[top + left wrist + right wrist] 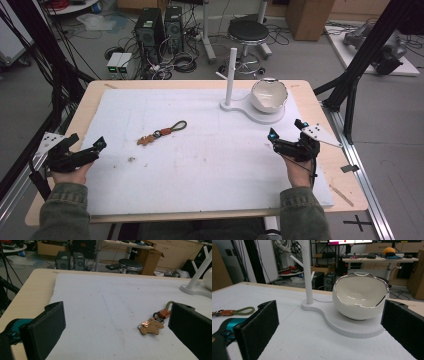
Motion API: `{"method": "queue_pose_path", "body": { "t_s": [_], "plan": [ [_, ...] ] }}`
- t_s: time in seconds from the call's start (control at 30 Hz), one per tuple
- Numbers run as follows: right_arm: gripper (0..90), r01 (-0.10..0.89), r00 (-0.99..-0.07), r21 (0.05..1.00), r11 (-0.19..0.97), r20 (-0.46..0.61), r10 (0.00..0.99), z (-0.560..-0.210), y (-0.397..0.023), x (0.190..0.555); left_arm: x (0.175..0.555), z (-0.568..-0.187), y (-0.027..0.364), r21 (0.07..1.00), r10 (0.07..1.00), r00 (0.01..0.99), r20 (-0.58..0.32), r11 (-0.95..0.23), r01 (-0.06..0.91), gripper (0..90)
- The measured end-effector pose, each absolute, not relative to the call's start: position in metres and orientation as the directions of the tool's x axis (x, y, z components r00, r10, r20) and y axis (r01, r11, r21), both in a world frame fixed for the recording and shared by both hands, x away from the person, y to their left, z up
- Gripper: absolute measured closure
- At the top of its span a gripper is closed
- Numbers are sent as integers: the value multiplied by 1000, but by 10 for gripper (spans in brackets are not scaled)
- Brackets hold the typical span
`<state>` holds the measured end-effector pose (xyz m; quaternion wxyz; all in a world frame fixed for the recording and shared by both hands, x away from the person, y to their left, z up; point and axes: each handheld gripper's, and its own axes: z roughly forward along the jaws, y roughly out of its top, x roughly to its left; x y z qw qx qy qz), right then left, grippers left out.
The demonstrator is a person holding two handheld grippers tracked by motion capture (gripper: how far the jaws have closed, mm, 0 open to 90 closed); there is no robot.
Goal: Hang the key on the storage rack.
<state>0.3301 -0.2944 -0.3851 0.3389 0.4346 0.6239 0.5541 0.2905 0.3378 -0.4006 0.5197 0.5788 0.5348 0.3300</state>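
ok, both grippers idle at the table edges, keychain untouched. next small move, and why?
Probably ease the left gripper forward and toward the keychain. Its jaws stand open with nothing between them, and the keychain lies flat on the white mat, apart from both grippers and nearer the left one. The right gripper, also open, faces the white bowl on its stand.

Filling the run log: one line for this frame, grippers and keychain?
left gripper: open, empty | right gripper: open, empty | gingerbread keychain: flat on white mat, untouched | egg-shaped bowl: on white stand

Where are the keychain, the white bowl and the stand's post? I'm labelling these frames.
keychain (161,133): high view, on its brown tag.
white bowl (359,296): right gripper view, on its inner wall.
post (231,75): high view, mid-shaft.
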Motion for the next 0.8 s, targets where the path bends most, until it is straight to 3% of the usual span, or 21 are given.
{"method": "queue_pose_path", "body": {
  "t_s": [0.8],
  "plan": [
    [5, 172, -395, 985, 9, 61, 917, -389, -293, 328, 293, -399, 340, 948, 965, 215, -153, 82, 308, 17]
  ]
}}
